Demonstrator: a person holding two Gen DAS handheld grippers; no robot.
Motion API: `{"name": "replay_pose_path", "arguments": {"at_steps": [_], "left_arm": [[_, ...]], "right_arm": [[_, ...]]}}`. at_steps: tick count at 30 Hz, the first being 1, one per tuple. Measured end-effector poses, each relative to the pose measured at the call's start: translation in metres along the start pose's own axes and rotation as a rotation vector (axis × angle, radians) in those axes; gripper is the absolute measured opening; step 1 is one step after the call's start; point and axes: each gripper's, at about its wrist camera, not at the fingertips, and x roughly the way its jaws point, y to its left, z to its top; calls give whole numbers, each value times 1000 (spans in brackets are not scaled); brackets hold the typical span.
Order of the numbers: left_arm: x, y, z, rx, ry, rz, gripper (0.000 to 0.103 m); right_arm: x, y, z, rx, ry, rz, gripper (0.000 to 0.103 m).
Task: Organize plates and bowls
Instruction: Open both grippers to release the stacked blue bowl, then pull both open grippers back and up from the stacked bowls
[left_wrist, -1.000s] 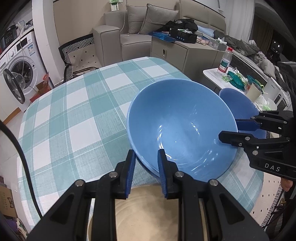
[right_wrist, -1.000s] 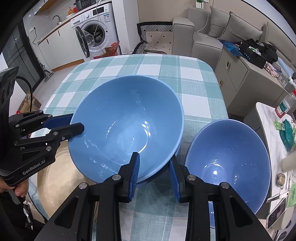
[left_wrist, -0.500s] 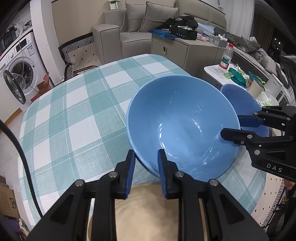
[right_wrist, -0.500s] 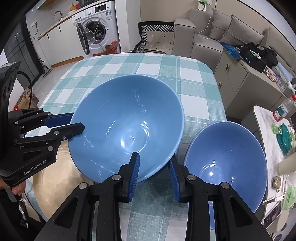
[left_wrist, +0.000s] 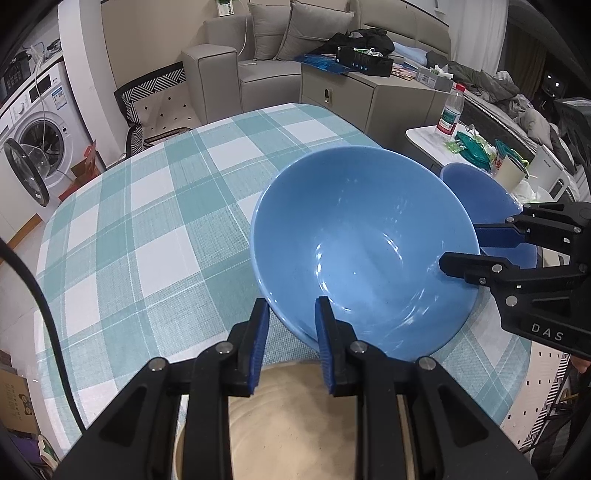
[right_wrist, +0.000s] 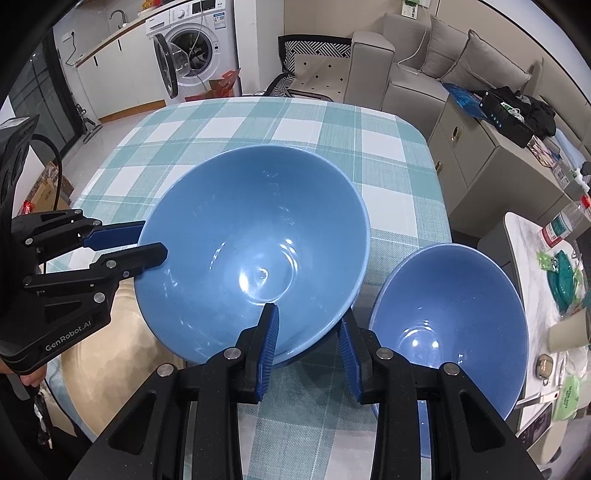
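Together, the left hand-held gripper (left_wrist: 290, 321) and the right hand-held gripper (right_wrist: 308, 330) each pinch the rim of the large blue bowl (right_wrist: 255, 258) from opposite sides, one finger inside and one outside. It sits tilted above the checked counter (left_wrist: 147, 229), its near edge over a beige plate (left_wrist: 291, 417). Just beside it, on the right, a smaller blue bowl (right_wrist: 447, 325) stands at the counter's edge.

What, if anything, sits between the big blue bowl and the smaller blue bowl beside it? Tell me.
Nothing visible does. The big blue bowl, pinched at its rim by both the left hand-held gripper and the right hand-held gripper, has only bare checked tablecloth between it and the smaller blue bowl.
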Motion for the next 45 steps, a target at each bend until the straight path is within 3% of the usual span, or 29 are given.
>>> {"name": "replay_pose_path", "arguments": {"at_steps": [9,13,16,23,27,28,29,33,37,41,45], "left_arm": [[0,-3,1,-1,7,-13,34],[-2,-4,2,3,6,-25,38],[-5,-4,3,-7,10,-36,46],[-15,-6,8,-7,-14,-41,52],[-20,-9,12,5,-29,-34,55],[-21,-10,14,10,-33,-34,62],[-22,-11,15,13,-39,-33,77],[-30,-14,20,28,-78,-36,82],[-32,-12,25,22,-105,10,101],[-35,-7,29,0,-115,-42,103],[-37,-10,33,8,-125,-36,103]], "right_arm": [[0,0,0,-9,1,-5,36],[-4,-1,0,-20,-19,-5,46],[-9,-3,2,-14,-36,-1,49],[-22,-8,1,8,-89,15,83],[-27,-9,0,17,-107,12,88],[-28,-9,0,21,-108,12,89],[-29,-10,-1,23,-111,12,90],[-33,-11,-2,29,-124,10,95],[-40,-17,-4,47,-145,8,99],[-46,-23,-6,65,-158,-1,102],[-52,-26,-6,75,-172,-8,102]]}}
